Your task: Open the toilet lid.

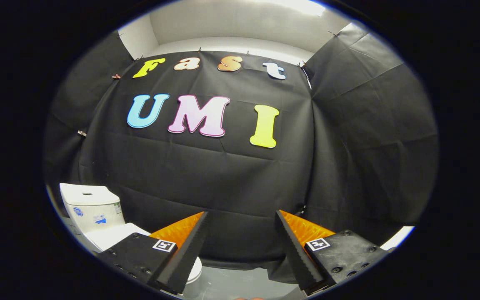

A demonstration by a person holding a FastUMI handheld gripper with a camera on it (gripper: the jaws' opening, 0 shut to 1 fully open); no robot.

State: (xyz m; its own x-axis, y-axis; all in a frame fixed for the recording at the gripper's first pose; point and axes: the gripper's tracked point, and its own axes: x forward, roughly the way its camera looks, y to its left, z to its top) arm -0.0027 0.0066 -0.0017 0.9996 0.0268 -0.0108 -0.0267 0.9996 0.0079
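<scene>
Holding nothing, the tool (242, 216) has its fingers spread wide apart over the grey floor (240, 283). Left of the left finger sits the toilet, lid (115, 235) down, tank (92, 206) against the black cloth wall (223, 175) beyond.

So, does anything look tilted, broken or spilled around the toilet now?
Nothing stands out. The toilet stands upright against the black cloth wall, its lid down and white surfaces clean. The gripper is open, holding nothing, with the toilet off to its left.
</scene>
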